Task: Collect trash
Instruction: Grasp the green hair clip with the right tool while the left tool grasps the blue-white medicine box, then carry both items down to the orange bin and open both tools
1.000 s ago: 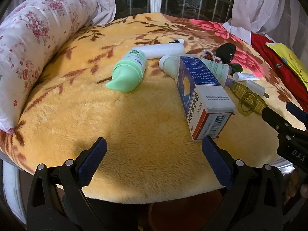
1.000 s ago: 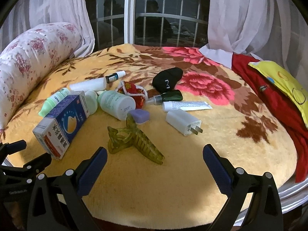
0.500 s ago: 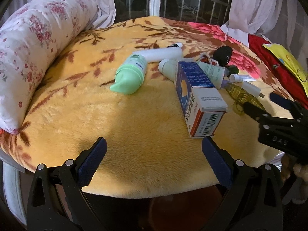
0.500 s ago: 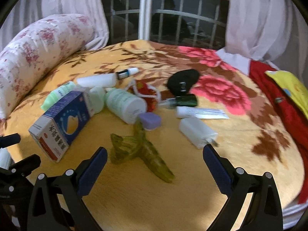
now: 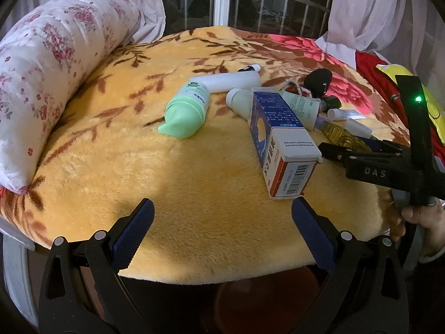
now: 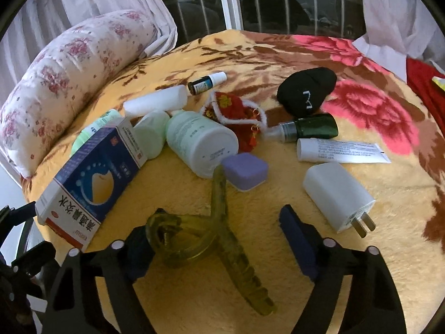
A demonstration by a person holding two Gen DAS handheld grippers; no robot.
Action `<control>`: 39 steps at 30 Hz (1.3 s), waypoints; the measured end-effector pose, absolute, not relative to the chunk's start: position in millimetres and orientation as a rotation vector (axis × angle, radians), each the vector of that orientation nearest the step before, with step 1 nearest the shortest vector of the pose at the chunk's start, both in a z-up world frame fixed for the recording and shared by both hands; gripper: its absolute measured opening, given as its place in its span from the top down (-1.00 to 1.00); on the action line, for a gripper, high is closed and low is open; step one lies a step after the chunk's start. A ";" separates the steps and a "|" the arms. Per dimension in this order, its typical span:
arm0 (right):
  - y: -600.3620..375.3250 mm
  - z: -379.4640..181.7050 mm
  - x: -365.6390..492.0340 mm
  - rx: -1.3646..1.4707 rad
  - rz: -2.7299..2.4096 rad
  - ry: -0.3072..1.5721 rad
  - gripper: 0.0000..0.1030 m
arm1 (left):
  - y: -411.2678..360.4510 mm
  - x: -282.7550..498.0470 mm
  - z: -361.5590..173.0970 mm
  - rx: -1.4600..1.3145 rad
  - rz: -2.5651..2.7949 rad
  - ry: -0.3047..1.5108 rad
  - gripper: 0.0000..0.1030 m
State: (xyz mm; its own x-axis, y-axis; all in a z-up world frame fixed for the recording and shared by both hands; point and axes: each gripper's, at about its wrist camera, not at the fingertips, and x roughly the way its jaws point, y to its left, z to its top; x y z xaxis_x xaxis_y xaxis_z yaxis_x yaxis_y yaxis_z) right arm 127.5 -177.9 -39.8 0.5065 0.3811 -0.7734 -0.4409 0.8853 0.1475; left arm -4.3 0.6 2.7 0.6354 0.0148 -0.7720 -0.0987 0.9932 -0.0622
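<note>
A pile of small items lies on a round yellow floral blanket (image 5: 144,167). A blue and white medicine box (image 5: 281,139) (image 6: 91,178) lies nearest the left. Behind it are a green-capped bottle (image 5: 186,111), a white tube (image 5: 225,80) and a large white bottle (image 6: 200,139). An olive-green hair claw clip (image 6: 211,233) lies between my right gripper's open fingers. My right gripper (image 6: 217,247) is open around it, low over the blanket. My left gripper (image 5: 222,233) is open and empty at the blanket's front edge, just in front of the box.
A floral bolster pillow (image 5: 47,64) lines the left edge. Also on the blanket are a white plug charger (image 6: 336,194), a purple pad (image 6: 244,172), a flat white tube (image 6: 339,153), a dark green spray bottle (image 6: 311,128), a black pouch (image 6: 306,89) and a red pouch (image 6: 233,108). Curtains and a barred window stand behind.
My right gripper has moved forward and down onto the pile, so the claw clip now sits between its fingers. My left gripper has risen slightly; the right tool now shows larger at its right.
</note>
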 end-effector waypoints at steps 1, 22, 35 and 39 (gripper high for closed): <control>-177.1 -40.6 126.9 -0.078 0.506 0.916 -0.37 | 0.1 -4.9 2.6 -0.100 0.064 0.882 -0.87; -246.9 -15.3 63.9 0.122 0.440 0.746 0.14 | -36.6 19.4 6.8 -0.091 0.034 0.785 -0.87; -281.4 -31.9 45.7 0.153 0.351 0.757 0.13 | -35.6 72.0 -28.8 -0.146 0.092 0.733 0.42; -276.0 -34.4 43.2 0.149 0.349 0.753 0.13 | -37.5 60.3 -25.9 -0.099 0.132 0.693 0.43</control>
